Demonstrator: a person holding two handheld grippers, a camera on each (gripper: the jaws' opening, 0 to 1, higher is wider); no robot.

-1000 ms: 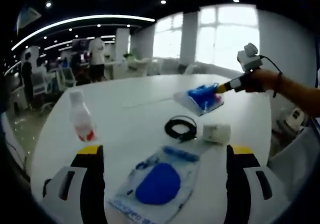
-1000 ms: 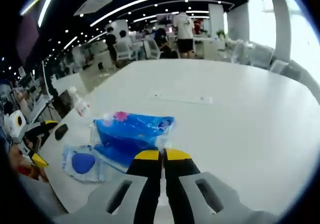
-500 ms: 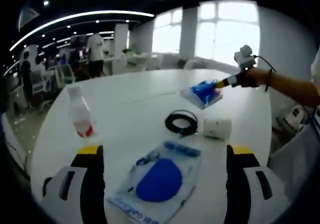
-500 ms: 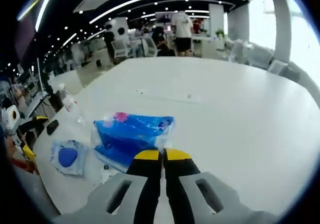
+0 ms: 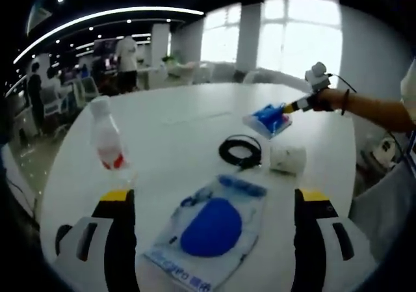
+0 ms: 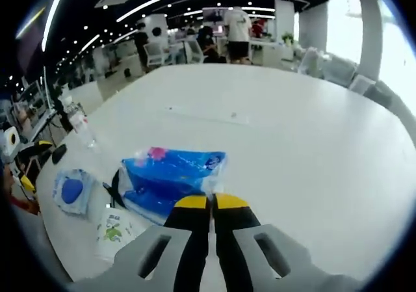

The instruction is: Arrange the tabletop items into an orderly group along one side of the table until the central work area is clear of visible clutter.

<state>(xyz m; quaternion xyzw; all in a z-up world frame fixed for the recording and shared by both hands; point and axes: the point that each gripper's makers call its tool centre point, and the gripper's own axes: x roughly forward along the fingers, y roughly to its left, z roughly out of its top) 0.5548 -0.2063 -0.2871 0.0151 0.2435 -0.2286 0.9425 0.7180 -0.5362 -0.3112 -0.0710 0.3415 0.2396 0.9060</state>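
Right tongs (image 6: 210, 202) clamped on blue packet's (image 6: 170, 177) edge above table (image 6: 312, 149).

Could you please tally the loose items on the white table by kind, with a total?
Clear plastic bottle: 1
Blue plastic packs: 2, the pack between the left jaws and the pack in the right gripper
Black cable coil: 1
White roll: 1
Total: 5

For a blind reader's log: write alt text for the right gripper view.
The right gripper, jaws closed, pinches the edge of a blue plastic packet above a white table. Left of it lie a small white pack, a bagged blue item and an upright bottle.
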